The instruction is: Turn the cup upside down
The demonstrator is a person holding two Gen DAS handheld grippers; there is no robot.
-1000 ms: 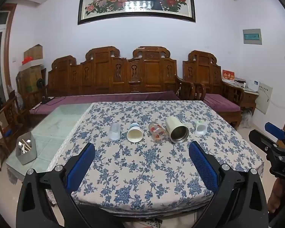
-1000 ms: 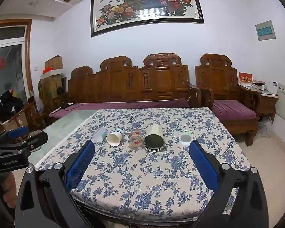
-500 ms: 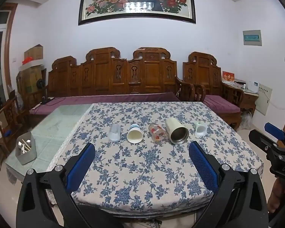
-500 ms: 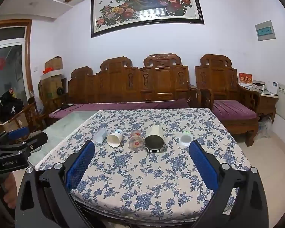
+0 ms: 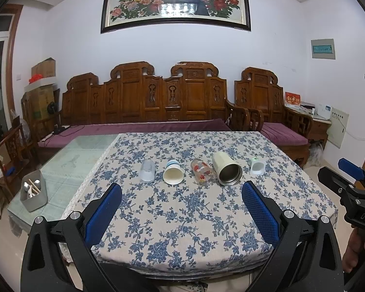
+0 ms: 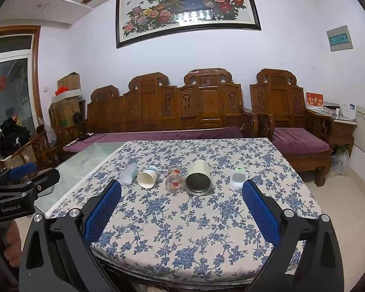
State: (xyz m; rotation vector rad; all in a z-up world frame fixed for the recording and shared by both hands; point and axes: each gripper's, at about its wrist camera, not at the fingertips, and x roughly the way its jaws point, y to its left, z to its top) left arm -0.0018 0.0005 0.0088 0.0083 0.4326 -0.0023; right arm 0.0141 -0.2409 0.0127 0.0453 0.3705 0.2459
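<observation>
Cups [image 5: 173,175] on side; left tongs [image 5: 181,206], right tongs [image 6: 181,206] wide apart, empty

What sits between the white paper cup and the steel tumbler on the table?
A floral glass cup lies on its side between the paper cup and steel tumbler; both wrist views show it.

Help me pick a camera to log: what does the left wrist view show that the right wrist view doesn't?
Only the left wrist view shows the grey utensil box and the right gripper. Only the right wrist view shows the glass door and the left gripper. Both show five cups lying on the tablecloth, including the steel tumbler and paper cup.
</observation>
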